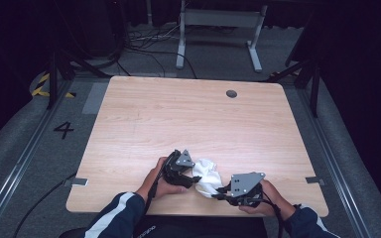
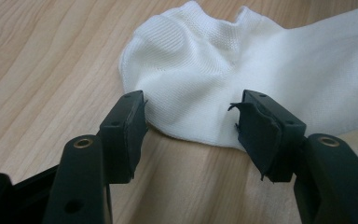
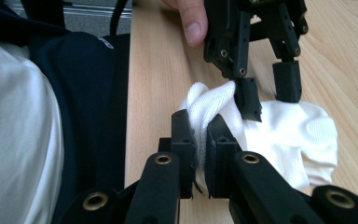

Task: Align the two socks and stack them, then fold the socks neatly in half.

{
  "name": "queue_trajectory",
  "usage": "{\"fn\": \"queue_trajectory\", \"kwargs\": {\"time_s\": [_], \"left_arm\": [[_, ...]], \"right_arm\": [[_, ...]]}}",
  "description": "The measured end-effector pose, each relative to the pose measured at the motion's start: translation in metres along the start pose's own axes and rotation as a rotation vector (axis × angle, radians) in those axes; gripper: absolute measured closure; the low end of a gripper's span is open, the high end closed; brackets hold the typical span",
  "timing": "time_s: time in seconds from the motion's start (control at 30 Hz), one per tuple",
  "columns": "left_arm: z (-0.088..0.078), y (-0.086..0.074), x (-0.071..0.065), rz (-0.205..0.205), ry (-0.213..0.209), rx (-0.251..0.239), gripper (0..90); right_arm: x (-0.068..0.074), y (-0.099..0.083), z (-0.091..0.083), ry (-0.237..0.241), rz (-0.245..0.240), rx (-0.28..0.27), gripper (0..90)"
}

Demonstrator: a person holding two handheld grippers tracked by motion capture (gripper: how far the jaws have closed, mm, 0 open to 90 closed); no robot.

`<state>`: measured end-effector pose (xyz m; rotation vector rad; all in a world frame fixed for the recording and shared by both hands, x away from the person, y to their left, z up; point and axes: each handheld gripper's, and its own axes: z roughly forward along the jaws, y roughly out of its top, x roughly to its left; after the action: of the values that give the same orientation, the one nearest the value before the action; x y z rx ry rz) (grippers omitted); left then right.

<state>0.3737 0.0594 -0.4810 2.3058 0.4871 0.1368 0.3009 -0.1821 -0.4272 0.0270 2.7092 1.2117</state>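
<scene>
white sock (image 1: 207, 174) bunched near the table's (image 1: 188, 119) front edge, bare wood stretching wide beyond it, long axis running tool to tool, right tool (image 3: 200, 140) clamped on one end, left tool (image 2: 189, 126) jaws apart over the other end

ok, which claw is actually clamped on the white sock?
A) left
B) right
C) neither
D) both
B: in the right gripper view the right claw pinches a fold of the white sock between shut jaws, while the left claw stands open around the sock's edge.
</scene>
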Motion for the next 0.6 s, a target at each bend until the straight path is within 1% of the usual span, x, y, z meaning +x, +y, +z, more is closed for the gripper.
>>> {"fn": "queue_trajectory", "kwargs": {"time_s": [0.03, 0.13, 0.23, 0.27, 0.47, 0.5, 0.53, 0.6], "left_arm": [[0.0, 0.001, 0.0, 0.013, -0.002, 0.002, 41.8], [0.001, 0.001, 0.0, 0.016, -0.012, -0.001, 41.8], [0.003, 0.003, 0.0, 0.03, -0.027, 0.006, 41.8], [0.004, 0.003, 0.0, 0.028, -0.033, -0.002, 41.9], [0.004, 0.003, 0.0, 0.03, -0.034, -0.007, 42.0], [0.004, 0.003, 0.0, 0.03, -0.034, -0.007, 42.0], [0.003, 0.003, 0.001, 0.038, -0.038, -0.002, 42.0], [0.003, 0.003, 0.002, 0.04, -0.043, -0.003, 42.3]], "right_arm": [[0.001, 0.0, 0.0, 0.003, -0.004, -0.003, 84.9], [0.001, 0.001, -0.002, -0.005, -0.009, -0.009, 84.8], [-0.001, 0.002, -0.004, -0.014, -0.004, -0.02, 84.7], [-0.002, 0.002, -0.004, -0.017, -0.005, -0.023, 84.7], [-0.007, 0.005, -0.007, -0.062, 0.006, -0.04, 84.6], [-0.007, 0.005, -0.007, -0.062, 0.006, -0.04, 84.6], [-0.008, 0.005, -0.007, -0.068, 0.01, -0.041, 84.6], [-0.011, 0.005, -0.007, -0.09, 0.019, -0.048, 84.4]]}}
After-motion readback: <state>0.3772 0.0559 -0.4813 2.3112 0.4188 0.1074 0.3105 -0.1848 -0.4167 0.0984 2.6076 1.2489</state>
